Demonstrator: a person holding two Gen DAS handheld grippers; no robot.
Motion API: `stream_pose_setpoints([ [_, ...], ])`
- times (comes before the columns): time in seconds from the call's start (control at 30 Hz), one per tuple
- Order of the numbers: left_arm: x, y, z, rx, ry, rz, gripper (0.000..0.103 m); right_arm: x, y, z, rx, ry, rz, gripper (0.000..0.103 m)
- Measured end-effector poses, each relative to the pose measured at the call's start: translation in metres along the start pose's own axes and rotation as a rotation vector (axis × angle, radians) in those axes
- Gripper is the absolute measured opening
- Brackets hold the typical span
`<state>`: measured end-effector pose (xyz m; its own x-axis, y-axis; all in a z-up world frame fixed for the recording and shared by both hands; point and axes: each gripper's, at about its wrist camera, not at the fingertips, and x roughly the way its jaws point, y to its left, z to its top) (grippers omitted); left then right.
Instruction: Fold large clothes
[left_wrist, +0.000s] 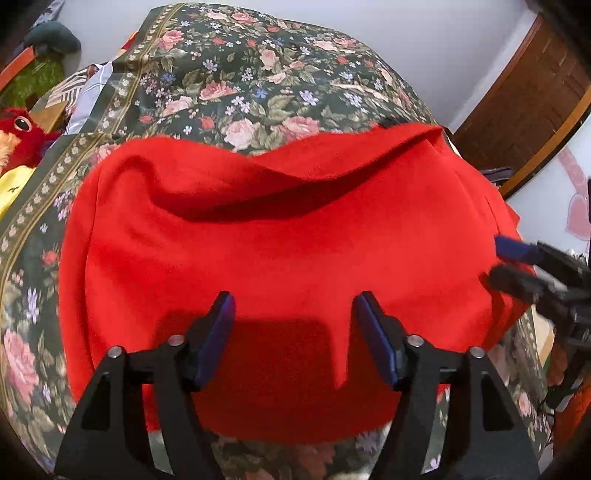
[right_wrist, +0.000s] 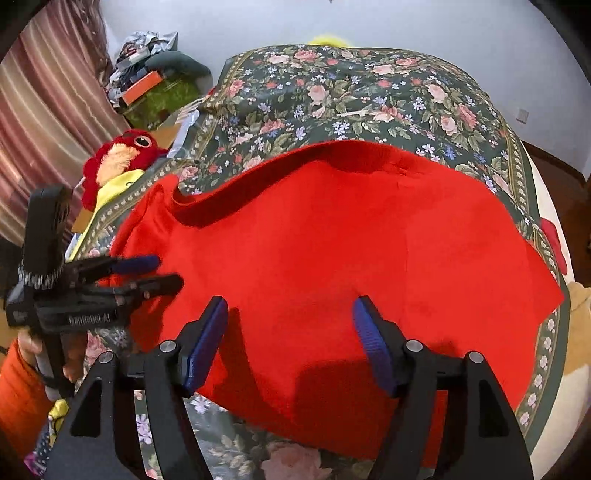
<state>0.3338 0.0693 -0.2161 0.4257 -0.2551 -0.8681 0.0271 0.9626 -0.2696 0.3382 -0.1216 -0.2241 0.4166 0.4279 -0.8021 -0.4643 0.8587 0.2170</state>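
A large red cloth (left_wrist: 280, 251) lies spread on a dark floral bedspread (left_wrist: 251, 74), its far edge rumpled into a raised fold. It also shows in the right wrist view (right_wrist: 332, 251). My left gripper (left_wrist: 293, 299) hovers open and empty over the cloth's near part. It appears at the left of the right wrist view (right_wrist: 162, 273), its jaws apart over the cloth's left edge. My right gripper (right_wrist: 290, 304) is open and empty above the cloth's near part. It shows at the right edge of the left wrist view (left_wrist: 495, 258).
A red plush toy (right_wrist: 122, 155) and a yellow item (right_wrist: 118, 184) lie at the bed's left side. Cluttered boxes and bags (right_wrist: 147, 77) stand behind them by a pink curtain (right_wrist: 48, 122). A wooden door (left_wrist: 528, 107) is at the right.
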Motion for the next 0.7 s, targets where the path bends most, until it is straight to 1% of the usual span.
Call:
stream_pose_setpoints([
  [0.1,0.010,0.013,0.018,-0.036,0.015,0.004,0.068,-0.002,-0.008,0.001,0.024,-0.009,0.015,0.067],
  [0.2,0.023,0.033,0.040,-0.081,0.022,0.069,0.068,-0.002,-0.017,0.002,0.058,-0.018,0.020,0.067],
  [0.23,0.026,0.040,0.046,-0.100,0.015,0.100,0.068,-0.001,-0.019,0.002,0.066,-0.017,0.012,0.069],
  [0.27,0.029,0.051,0.054,-0.138,0.003,0.133,0.068,0.000,-0.024,0.001,0.083,-0.018,-0.011,0.077],
  [0.33,0.034,0.066,0.065,-0.191,0.001,0.150,0.068,0.001,-0.033,0.000,0.120,-0.017,-0.012,0.086],
  [0.4,0.036,0.081,0.074,-0.241,-0.007,0.177,0.068,0.002,-0.046,-0.002,0.177,-0.013,-0.006,0.086],
  [0.47,0.035,0.087,0.075,-0.241,-0.017,0.217,0.068,0.002,-0.056,-0.004,0.221,-0.009,0.014,0.086],
  [0.5,0.034,0.087,0.073,-0.240,-0.015,0.225,0.068,0.001,-0.061,-0.006,0.240,-0.009,0.005,0.086],
  [0.6,0.027,0.083,0.060,-0.227,-0.001,0.186,0.068,-0.002,-0.066,-0.008,0.249,-0.002,-0.024,0.086],
  [0.7,0.020,0.068,0.046,-0.153,0.014,0.175,0.068,-0.004,-0.065,-0.013,0.239,0.009,-0.041,0.086],
])
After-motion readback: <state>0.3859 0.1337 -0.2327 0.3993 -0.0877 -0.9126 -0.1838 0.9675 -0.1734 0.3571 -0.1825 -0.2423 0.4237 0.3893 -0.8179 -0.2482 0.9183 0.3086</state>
